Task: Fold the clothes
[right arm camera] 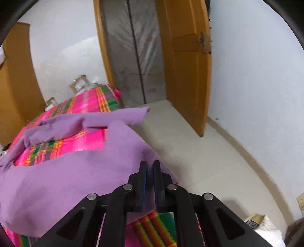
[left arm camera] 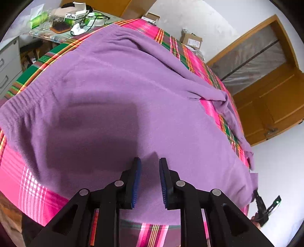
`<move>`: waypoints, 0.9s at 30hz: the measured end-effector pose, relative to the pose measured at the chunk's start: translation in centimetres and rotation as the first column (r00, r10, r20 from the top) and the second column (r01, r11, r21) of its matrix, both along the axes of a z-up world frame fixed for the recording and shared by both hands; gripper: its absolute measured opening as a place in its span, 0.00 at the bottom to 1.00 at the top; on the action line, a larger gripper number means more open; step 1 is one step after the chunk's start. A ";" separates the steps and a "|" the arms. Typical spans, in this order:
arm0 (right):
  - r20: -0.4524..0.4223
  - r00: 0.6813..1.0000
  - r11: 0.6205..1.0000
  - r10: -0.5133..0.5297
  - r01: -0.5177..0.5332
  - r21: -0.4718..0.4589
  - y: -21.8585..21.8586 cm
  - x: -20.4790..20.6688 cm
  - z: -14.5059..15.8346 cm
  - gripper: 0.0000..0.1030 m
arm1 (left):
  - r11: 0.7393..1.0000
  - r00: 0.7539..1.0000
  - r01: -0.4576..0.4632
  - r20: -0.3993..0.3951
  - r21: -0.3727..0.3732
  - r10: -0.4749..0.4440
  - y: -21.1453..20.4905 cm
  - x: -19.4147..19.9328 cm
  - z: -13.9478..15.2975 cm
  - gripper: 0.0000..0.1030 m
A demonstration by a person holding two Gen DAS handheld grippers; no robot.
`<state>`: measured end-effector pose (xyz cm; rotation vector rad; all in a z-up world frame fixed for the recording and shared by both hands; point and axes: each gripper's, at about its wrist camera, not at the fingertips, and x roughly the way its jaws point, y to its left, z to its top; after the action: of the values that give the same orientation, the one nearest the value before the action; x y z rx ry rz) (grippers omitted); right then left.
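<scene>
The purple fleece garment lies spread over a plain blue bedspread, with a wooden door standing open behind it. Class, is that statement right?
Not quite. The purple fleece garment lies on a bright pink plaid bedspread with green and orange stripes, not a plain blue one; the left wrist view shows it. The open wooden door is correct.

Worktop covered by pink, green and orange plaid cloth [left arm camera: 32, 182]; purple knit sweater [left arm camera: 117, 91] spread flat on it, one sleeve trailing.

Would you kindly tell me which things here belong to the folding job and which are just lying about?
Job:
- purple sweater
- plaid sheet under it
- left gripper, open above the sweater
- right gripper, shut on the sweater's edge

Lying about:
- medicine box
- cardboard box
- black cable
- wooden door
</scene>
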<state>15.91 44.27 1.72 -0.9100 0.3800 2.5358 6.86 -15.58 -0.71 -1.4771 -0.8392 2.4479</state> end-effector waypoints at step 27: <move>-0.200 0.865 0.872 0.460 -0.398 0.284 -13.9 -13.4 24.8 0.14 | 0.970 0.960 0.032 -0.262 -0.241 -0.097 -5.0 -10.5 17.6 0.25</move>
<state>2.55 30.38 26.53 -0.6205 -0.0683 3.0453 -3.64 -20.55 16.91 -1.1675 -0.4526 2.6907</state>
